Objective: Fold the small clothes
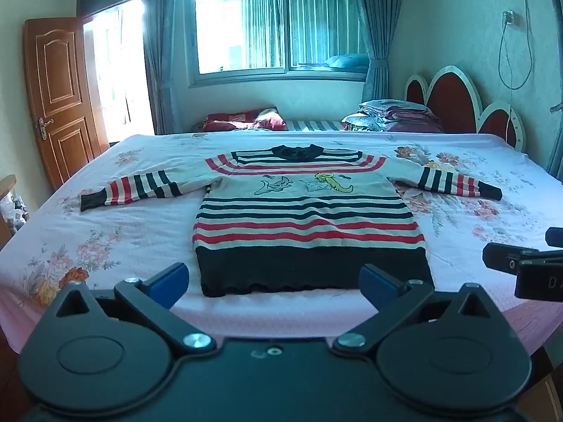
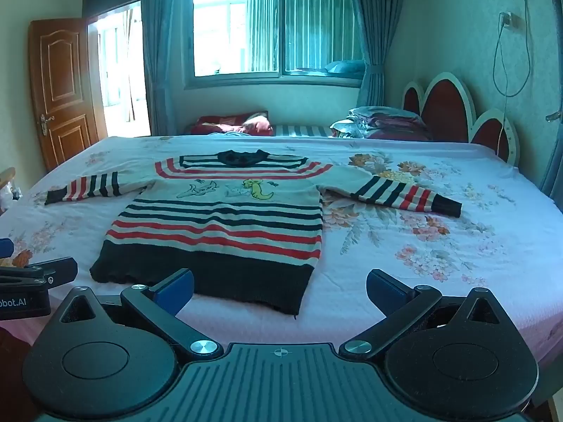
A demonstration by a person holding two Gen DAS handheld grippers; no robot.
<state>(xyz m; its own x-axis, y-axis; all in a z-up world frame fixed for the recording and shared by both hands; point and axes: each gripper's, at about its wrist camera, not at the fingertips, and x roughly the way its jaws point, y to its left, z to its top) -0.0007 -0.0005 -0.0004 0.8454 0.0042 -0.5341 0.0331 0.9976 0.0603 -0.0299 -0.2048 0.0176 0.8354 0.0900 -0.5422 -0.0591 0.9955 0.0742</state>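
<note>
A small striped sweater (image 1: 302,218) (image 2: 225,225) lies flat, front up, on the floral bedsheet (image 1: 116,239), both sleeves spread out sideways and its dark hem nearest me. A cartoon print sits on its chest. My left gripper (image 1: 274,279) hovers just short of the hem with its blue pads wide apart and nothing between them. My right gripper (image 2: 279,286) stands open near the hem's right corner, likewise holding nothing. Each gripper shows at the edge of the other's view.
The bed's near edge (image 1: 281,323) runs just ahead of both grippers. Folded bedding (image 1: 394,116) and a red pillow (image 1: 246,119) lie beyond the far side, by the red headboard (image 1: 457,102). A wooden door (image 1: 59,95) stands open on the left.
</note>
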